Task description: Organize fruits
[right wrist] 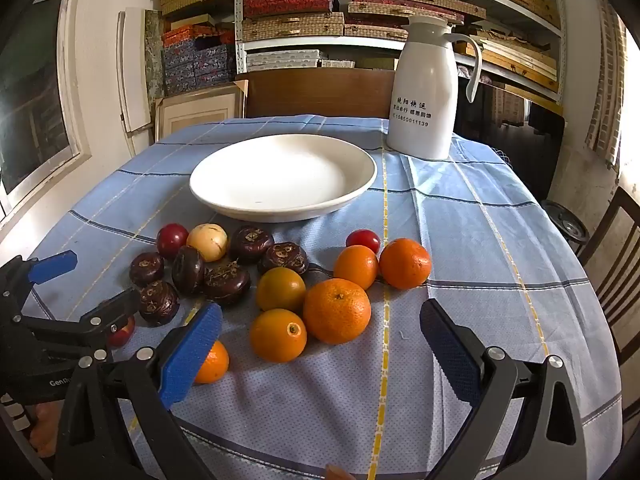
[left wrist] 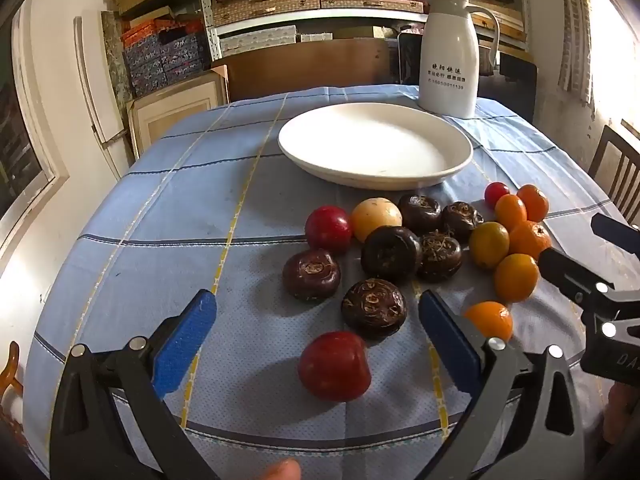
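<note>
A white plate [left wrist: 456, 160] [right wrist: 360, 184] stands empty on the blue checked cloth. In front of it lie several fruits: dark brown water chestnuts [left wrist: 374, 307] [right wrist: 226, 282], red fruits [left wrist: 334, 365] [right wrist: 172, 239], a pale yellow fruit [left wrist: 376, 218] [right wrist: 207, 241] and oranges [left wrist: 516, 277] [right wrist: 337, 310]. My left gripper [left wrist: 318, 344] is open, its blue pads on either side of the near red fruit and a chestnut. My right gripper [right wrist: 320, 350] is open, just short of the oranges. Each gripper shows in the other's view.
A white thermos jug [left wrist: 450, 54] [right wrist: 426, 92] stands behind the plate at the table's far edge. Wooden chairs [right wrist: 618, 264] stand to the right and behind. Shelves with boxes [right wrist: 296, 4] fill the back wall.
</note>
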`<state>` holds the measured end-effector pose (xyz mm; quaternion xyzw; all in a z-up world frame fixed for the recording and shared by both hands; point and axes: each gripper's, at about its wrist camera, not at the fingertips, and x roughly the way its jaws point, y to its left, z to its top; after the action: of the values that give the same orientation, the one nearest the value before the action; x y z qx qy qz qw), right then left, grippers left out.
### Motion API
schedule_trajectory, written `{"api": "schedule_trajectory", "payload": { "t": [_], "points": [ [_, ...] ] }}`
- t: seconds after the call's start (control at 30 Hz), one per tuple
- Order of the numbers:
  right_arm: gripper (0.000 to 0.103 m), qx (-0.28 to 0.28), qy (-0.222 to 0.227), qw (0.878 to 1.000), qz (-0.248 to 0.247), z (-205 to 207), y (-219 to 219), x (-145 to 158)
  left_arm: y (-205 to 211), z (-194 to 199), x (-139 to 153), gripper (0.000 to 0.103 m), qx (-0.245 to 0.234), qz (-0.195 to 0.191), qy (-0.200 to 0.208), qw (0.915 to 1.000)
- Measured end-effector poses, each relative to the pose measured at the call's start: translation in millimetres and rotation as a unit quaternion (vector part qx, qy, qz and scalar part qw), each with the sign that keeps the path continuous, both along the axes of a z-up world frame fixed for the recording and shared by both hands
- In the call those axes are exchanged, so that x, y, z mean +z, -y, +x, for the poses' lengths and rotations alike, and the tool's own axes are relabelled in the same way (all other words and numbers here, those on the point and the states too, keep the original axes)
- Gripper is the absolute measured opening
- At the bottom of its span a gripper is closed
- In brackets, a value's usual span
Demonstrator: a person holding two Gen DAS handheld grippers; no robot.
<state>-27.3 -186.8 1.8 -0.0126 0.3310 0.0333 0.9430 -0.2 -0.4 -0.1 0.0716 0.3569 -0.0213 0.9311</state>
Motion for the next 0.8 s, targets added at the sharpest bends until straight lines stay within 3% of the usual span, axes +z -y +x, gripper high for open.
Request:
{"api": "schedule_trajectory", "payload": {
  "t": [0.8],
  "points": [
    [0.1, 0.001, -0.002, 1.0, 0.006, 0.3, 1.6, -0.4, -2.0, -0.1, 2.4, 0.099, 0.001, -0.007, -0.002, 1.0]
  ]
}}
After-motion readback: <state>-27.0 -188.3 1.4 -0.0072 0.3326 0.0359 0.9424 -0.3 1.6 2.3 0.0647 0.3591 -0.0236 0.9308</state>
